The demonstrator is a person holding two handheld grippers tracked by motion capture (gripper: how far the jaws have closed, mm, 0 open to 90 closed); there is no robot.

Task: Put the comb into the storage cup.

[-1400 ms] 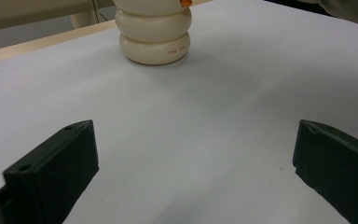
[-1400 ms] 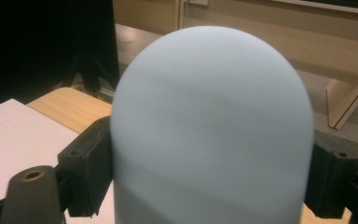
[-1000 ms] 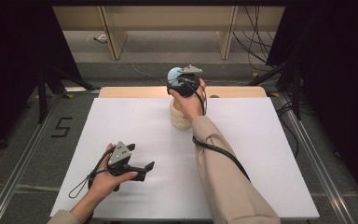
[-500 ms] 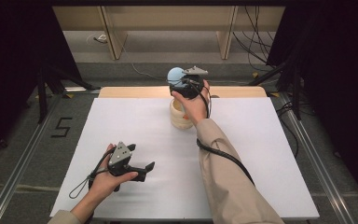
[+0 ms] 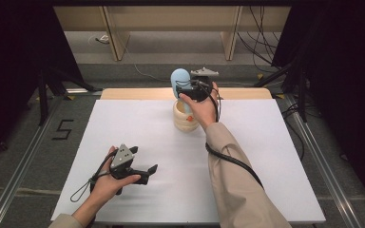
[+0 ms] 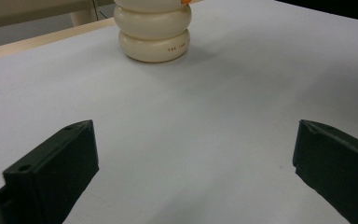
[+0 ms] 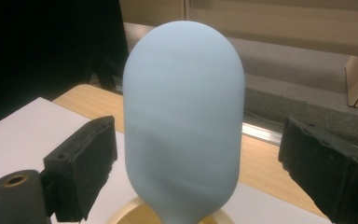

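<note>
Right hand-held gripper [image 5: 184, 90] shifted slightly, blue spatula head [image 7: 184, 116] between open jaws

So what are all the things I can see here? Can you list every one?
Blue spatula head: one, pale blue, standing up out of the holder, between the right gripper's jaws.
Holder: one, cream, ringed, at the table's far middle.
Table: one, white top with a wooden far edge.
Number 5: one, black, on the floor left of the table.
Left gripper: one, black, open, low over the table's near left.
Right gripper: one, black, open around the spatula head.
</note>
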